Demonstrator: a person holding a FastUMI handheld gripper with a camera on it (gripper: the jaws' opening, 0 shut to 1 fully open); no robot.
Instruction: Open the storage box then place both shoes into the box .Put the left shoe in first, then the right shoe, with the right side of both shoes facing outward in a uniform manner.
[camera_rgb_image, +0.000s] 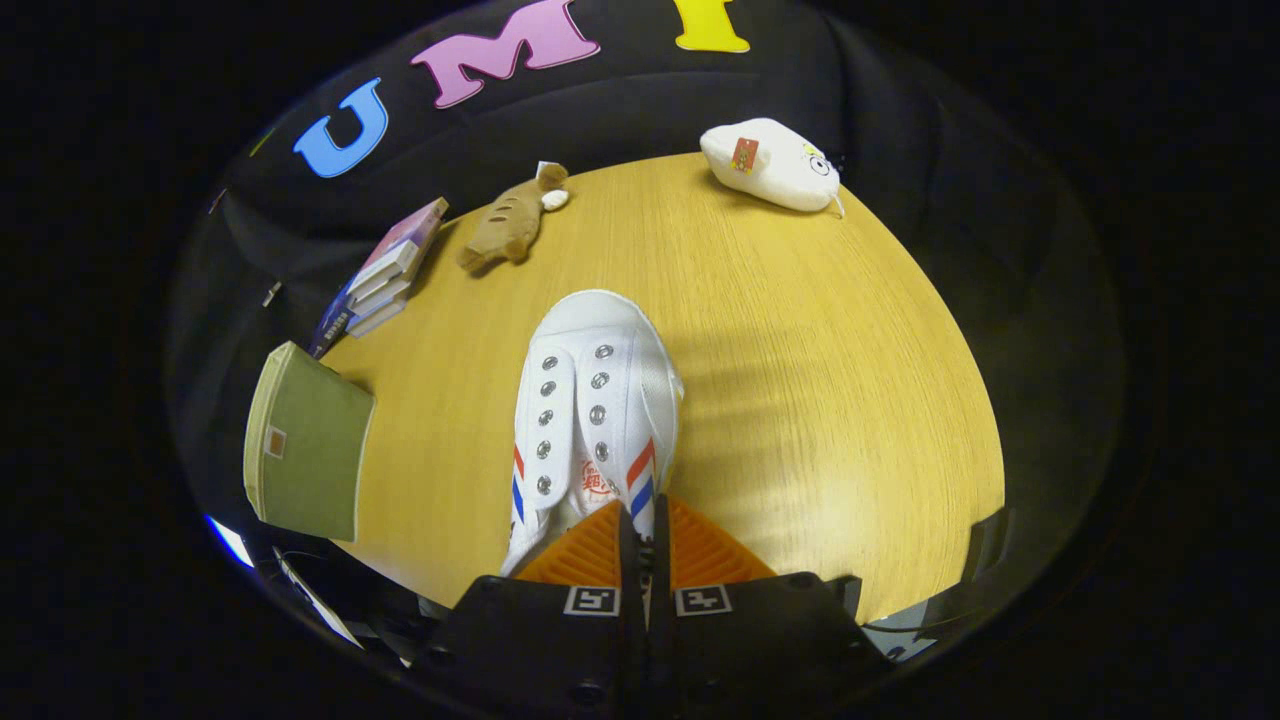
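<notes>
A white canvas shoe (596, 400) with metal eyelets and red and blue side stripes hangs toe-forward just ahead of the fingers, above the wooden table (800, 380). My gripper (640, 530) is shut on the shoe, its two fingers pressed together on the rear collar edge. The shoe's heel is hidden behind the fingers. To the left, a green storage box (305, 450) stands at the table's near left edge, seen from its outer side; whether it is open cannot be told.
A stack of books (385, 275) lies at the table's left edge beyond the box. A brown plush toy (510, 220) sits at the far side. A white plush toy (770, 163) lies at the far right.
</notes>
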